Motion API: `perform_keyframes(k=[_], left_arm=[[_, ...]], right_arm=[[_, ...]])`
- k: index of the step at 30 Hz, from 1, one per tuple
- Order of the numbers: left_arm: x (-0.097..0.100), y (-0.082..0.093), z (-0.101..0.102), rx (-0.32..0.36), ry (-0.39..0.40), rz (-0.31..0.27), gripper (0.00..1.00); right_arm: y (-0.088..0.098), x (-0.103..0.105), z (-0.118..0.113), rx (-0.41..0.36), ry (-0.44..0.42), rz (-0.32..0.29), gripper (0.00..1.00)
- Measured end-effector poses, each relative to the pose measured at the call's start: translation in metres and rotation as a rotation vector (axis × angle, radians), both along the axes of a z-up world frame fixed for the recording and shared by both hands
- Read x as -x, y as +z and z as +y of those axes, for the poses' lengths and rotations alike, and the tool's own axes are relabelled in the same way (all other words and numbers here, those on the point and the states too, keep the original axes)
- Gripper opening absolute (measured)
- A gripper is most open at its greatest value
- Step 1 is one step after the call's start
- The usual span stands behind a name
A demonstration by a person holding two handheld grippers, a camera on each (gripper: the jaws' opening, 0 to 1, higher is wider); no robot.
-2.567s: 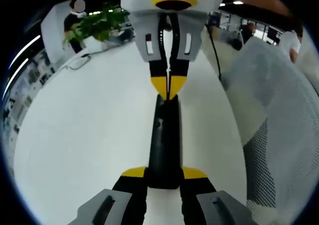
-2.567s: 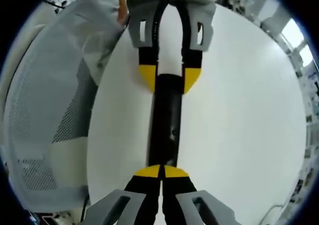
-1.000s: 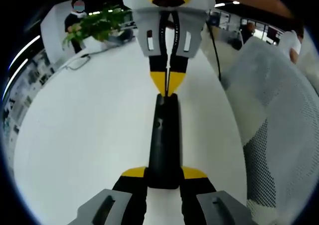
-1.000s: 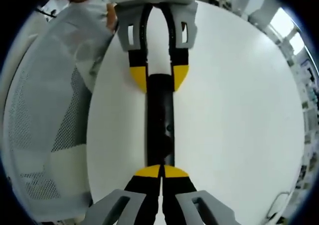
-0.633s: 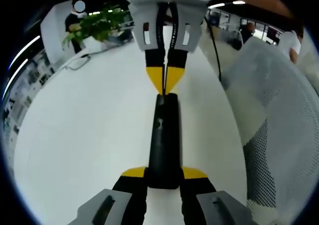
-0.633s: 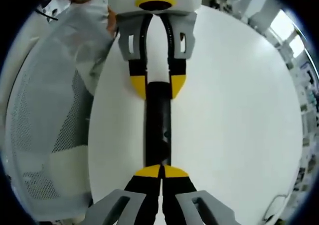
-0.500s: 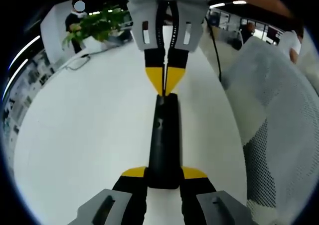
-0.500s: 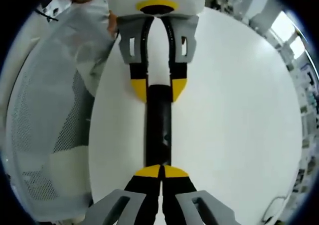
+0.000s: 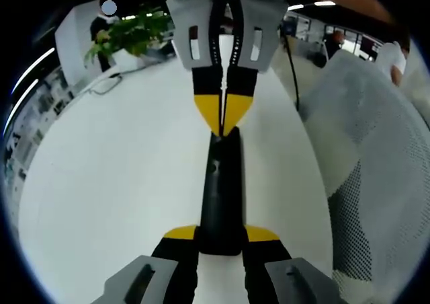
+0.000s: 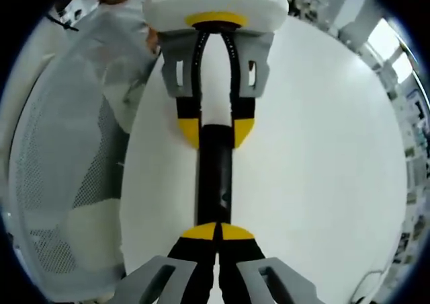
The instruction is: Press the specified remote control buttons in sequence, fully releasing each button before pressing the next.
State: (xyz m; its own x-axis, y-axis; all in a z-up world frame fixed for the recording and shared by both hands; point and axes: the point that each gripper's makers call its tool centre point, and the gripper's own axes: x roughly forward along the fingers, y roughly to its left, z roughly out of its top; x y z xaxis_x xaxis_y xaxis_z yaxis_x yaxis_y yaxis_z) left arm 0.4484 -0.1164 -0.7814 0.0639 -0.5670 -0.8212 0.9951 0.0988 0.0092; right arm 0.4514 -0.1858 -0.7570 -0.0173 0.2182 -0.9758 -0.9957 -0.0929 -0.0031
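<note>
One black remote control lies on the table, pinched by the left gripper, the right gripper pressed together at its far end.

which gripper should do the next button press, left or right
Probably right: the right gripper is shut, tips over the remote, ready to poke. The left gripper clamps the remote's end, steadying it.

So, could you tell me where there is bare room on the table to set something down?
The white table is bare on the plant side of the remote. The strip between the remote and the mesh chair is narrow. The middle is crowded: the left gripper clamps the remote, and the right gripper meets its far end.
</note>
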Motion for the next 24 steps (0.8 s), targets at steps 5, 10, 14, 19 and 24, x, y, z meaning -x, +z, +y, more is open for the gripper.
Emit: perform_keyframes(k=[5,10,14,19,24], left_arm=[[-0.001,0.000,0.000,0.000,0.000,0.001,0.24],[-0.002,0.000,0.000,0.004,0.002,0.001,0.24],[-0.002,0.000,0.000,0.006,0.004,0.001,0.24],[-0.001,0.000,0.000,0.008,0.007,0.001,0.24],[-0.001,0.000,0.000,0.011,0.010,0.000,0.24]], right_arm=[[-0.002,0.002,0.001,0.004,-0.001,0.003,0.00],[-0.006,0.002,0.001,0.004,-0.011,0.012,0.00],[-0.010,0.004,0.002,0.001,-0.017,0.020,0.00],[-0.015,0.004,0.001,0.003,-0.018,0.026,0.00],[-0.016,0.004,0.002,-0.003,-0.026,0.028,0.00]])
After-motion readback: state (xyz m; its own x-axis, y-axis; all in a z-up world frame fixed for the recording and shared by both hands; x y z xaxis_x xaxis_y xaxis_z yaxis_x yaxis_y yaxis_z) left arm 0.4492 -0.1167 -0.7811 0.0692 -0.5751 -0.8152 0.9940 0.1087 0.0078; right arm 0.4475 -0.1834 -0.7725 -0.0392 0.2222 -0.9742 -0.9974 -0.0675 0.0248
